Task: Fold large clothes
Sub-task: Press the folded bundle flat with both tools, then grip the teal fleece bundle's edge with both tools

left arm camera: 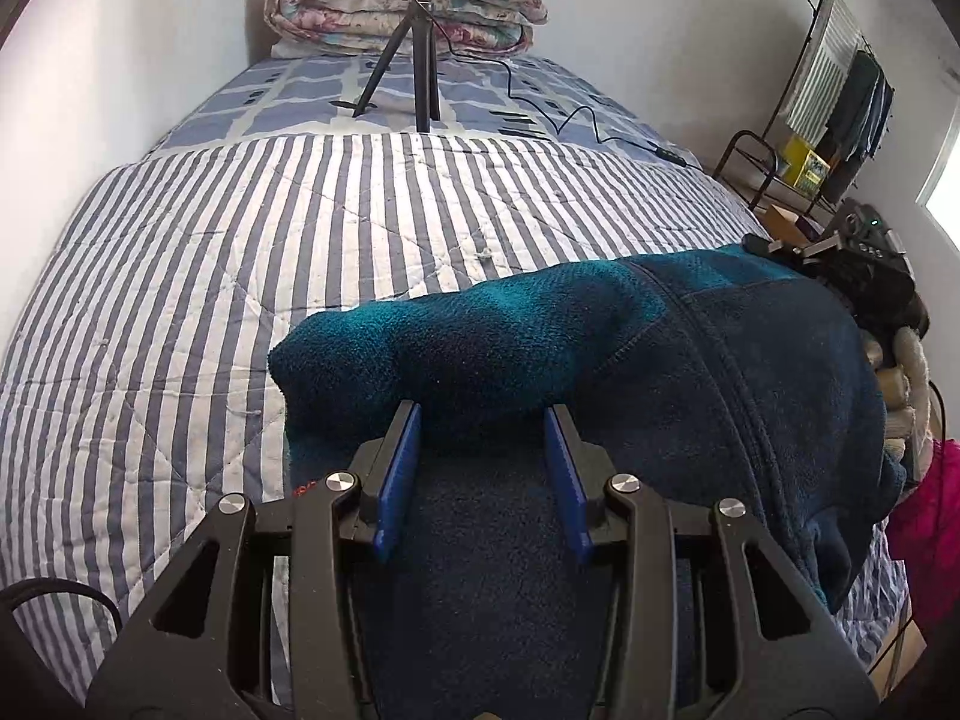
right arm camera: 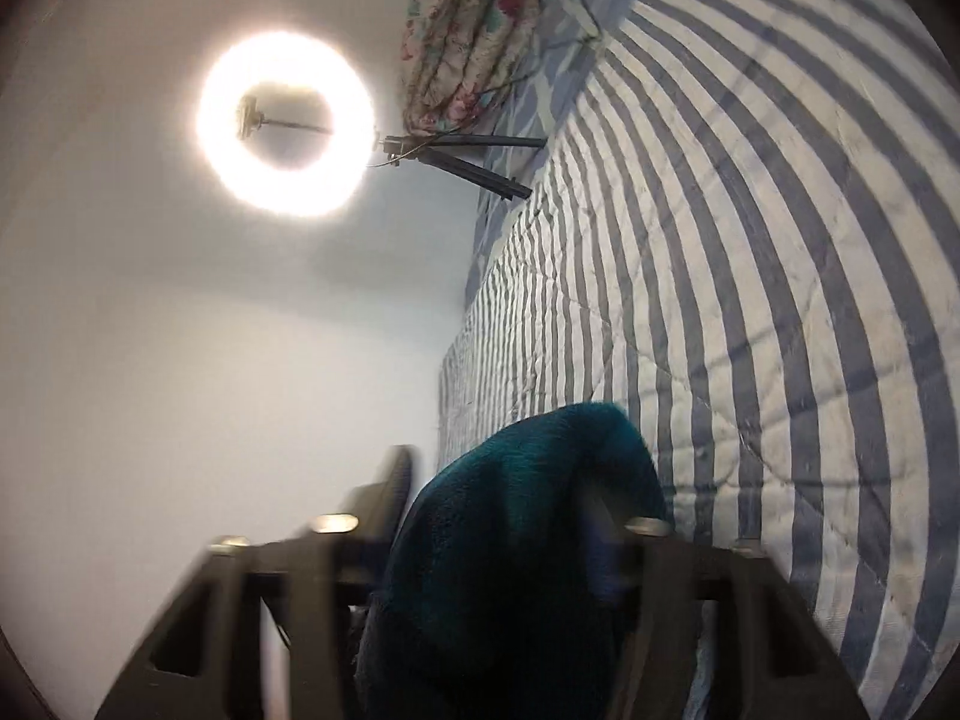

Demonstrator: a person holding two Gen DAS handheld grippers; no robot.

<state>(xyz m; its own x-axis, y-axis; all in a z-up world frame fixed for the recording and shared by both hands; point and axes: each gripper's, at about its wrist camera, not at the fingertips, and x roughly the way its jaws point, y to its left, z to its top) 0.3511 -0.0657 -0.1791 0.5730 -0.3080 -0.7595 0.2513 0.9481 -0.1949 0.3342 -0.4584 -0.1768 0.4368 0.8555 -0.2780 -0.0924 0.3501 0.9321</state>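
Observation:
A dark blue and teal fleece garment [left arm camera: 600, 348] lies bunched on the striped quilt [left arm camera: 240, 240] of a bed, with its teal end toward the left. My left gripper [left arm camera: 483, 414] is over its near edge, its blue pads [left arm camera: 402, 480] pressed on a thick fold of fleece that fills the gap. The right gripper's black body [left arm camera: 864, 270] sits at the garment's far right end. In the right wrist view, which is rolled sideways and blurred, the right gripper [right arm camera: 498, 474] has the teal fleece [right arm camera: 528, 540] bulging between its fingers, and one finger is buried in the cloth.
A ring light [right arm camera: 285, 123] on a tripod [left arm camera: 420, 60] stands mid-bed, with its cable [left arm camera: 540, 108] trailing right. A folded floral quilt [left arm camera: 408, 6] lies against the far wall. A rack with hanging clothes [left arm camera: 840, 108] and a pink cloth [left arm camera: 936, 510] are beside the bed's right edge.

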